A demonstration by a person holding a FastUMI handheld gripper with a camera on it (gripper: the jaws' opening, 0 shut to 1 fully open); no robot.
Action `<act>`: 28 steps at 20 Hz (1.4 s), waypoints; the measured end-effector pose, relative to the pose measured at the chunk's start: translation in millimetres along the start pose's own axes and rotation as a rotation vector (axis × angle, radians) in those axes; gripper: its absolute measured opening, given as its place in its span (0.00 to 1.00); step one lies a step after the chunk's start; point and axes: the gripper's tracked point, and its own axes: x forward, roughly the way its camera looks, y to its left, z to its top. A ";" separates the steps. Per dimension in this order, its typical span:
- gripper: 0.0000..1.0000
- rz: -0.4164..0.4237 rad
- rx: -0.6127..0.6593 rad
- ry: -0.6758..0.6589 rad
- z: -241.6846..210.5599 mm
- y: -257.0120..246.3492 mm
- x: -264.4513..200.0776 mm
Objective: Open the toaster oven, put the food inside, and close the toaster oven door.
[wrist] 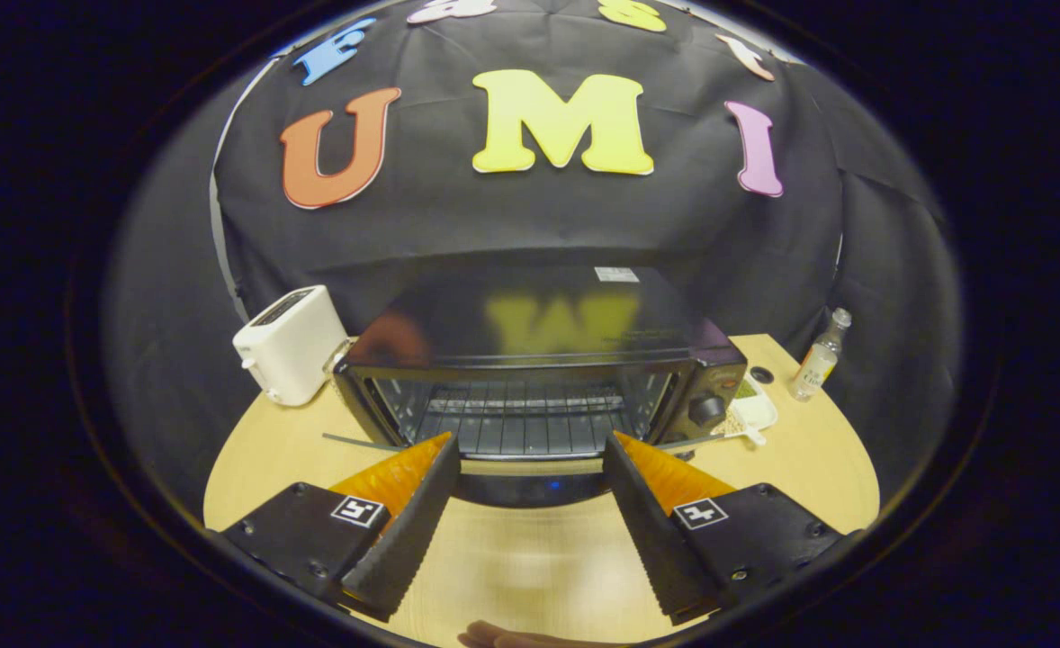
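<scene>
Gripper view: gripper level, jaws spread wide before open toaster oven.

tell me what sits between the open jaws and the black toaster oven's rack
In the gripper view, the oven's lowered glass door lies between the gripper and the wire rack of the black toaster oven; nothing else.

Before my claw, spread wide with nothing between its fingers, the pale wooden desk carries a black toaster oven, a white toaster, a small clear bottle and a white dish.
</scene>
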 end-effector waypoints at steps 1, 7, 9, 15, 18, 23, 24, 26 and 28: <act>1.00 -0.001 0.005 0.011 -7.9 -0.6 -2.9; 1.00 -0.007 0.024 0.107 -59.5 -3.0 -18.9; 1.00 -0.011 0.029 0.132 -75.3 -3.7 -19.3; 0.99 -0.018 0.024 0.254 -132.2 -2.4 -18.5; 0.99 -0.013 0.011 0.345 -166.7 -5.9 -5.9; 0.98 0.002 0.009 0.363 -180.6 -2.7 -0.6; 0.98 0.002 -0.002 0.363 -181.5 -2.8 -0.7; 0.98 0.007 -0.006 0.359 -180.9 -2.8 -0.7; 0.98 0.025 -0.013 0.351 -179.8 -2.5 -3.0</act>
